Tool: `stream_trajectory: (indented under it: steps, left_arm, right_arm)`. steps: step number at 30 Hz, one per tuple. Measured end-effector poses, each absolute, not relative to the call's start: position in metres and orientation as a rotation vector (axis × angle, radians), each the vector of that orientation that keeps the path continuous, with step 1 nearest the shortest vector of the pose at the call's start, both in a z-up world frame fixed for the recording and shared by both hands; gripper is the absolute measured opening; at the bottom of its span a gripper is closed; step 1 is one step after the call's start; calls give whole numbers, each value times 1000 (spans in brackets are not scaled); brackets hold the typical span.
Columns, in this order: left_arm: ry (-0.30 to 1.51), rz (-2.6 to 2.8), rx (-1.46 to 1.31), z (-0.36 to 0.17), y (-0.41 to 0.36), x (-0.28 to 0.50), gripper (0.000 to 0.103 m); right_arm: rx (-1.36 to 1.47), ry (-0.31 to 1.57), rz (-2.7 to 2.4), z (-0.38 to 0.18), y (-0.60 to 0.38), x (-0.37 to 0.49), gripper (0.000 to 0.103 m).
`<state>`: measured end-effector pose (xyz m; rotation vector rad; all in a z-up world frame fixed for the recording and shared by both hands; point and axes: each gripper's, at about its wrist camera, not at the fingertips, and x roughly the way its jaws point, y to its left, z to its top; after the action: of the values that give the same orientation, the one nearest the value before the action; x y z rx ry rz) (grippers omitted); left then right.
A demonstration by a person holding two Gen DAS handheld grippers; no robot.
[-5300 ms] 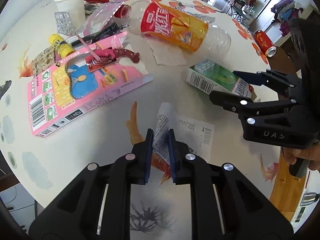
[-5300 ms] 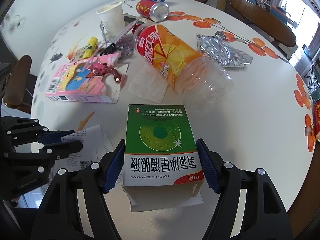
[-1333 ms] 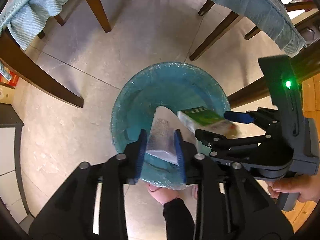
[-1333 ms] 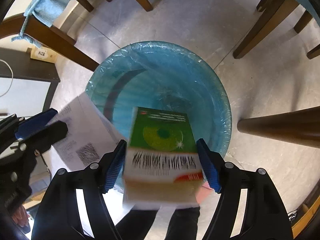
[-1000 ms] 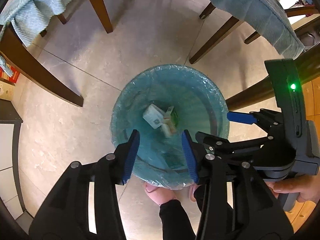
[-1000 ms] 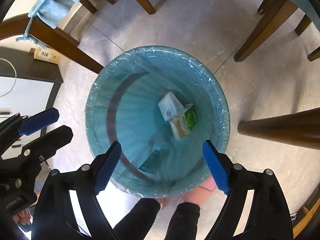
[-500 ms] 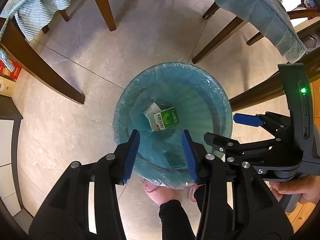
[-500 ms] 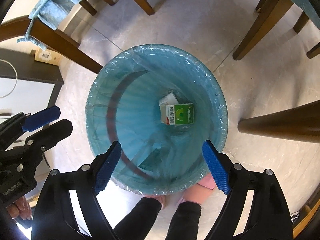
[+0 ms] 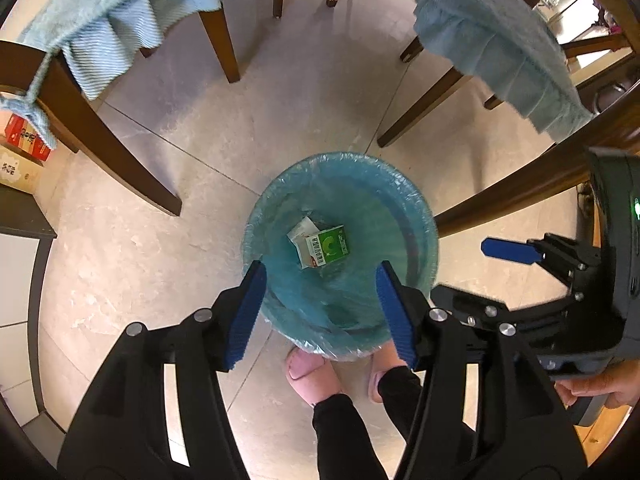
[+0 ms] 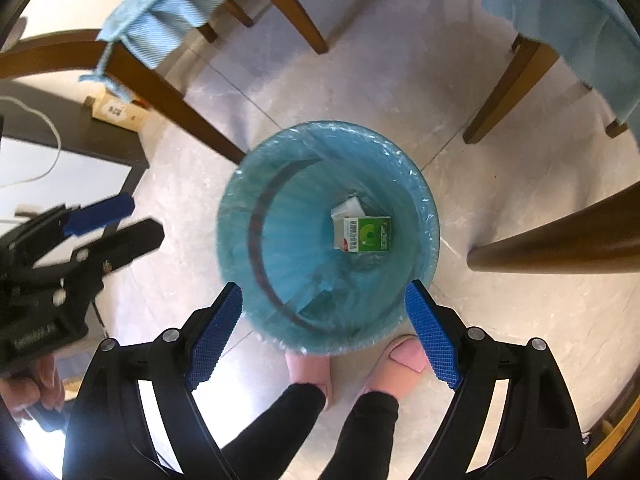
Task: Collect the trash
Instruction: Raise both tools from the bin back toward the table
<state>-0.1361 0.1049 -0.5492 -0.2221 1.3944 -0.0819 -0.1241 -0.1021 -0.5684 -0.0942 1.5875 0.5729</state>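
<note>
Left wrist view: my left tongs (image 9: pixel 320 312) gape wide at lower centre, holding nothing. Past them, mid-frame, sits the bin (image 9: pixel 424 216), round, lined with a blue bag. At its bottom lie two pieces of trash: a green-and-white box (image 9: pixel 328 246) and, touching its upper-left edge, a white paper (image 9: pixel 300 230). My right tongs (image 9: pixel 472 276) show at right, spread apart and empty. Two pink slippers (image 9: pixel 308 372) stand just below the bin.

Right wrist view: my right tongs (image 10: pixel 322 330) are spread wide at lower centre, empty. The bin (image 10: pixel 228 216) fills mid-frame; the box (image 10: pixel 368 234) lies right of its centre, the paper (image 10: pixel 348 208) touching above it. My left tongs (image 10: pixel 116 224) sit at left, parted.
</note>
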Motion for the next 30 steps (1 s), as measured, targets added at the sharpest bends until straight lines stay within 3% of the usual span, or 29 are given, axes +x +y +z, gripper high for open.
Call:
stream_trajectory:
  steps: [10,12,17,30]
  left_arm:
    - [1351,-43,-229,-472,120,-155,62]
    - [1337,-28,-222,-457,123,-159,70]
    - [1314,12,-222,-414,134,-168,72]
    - [1220,124,-242,-281,156,-184,96]
  right_arm:
    - [-129,1554,644,-488,-97,-152,83]
    - [-135,1541,656,-471,-95,-155,83]
    - [-145,1483,675,-422,-89,-161,83]
    - [-124,1360,783,-265,-78,-162,88]
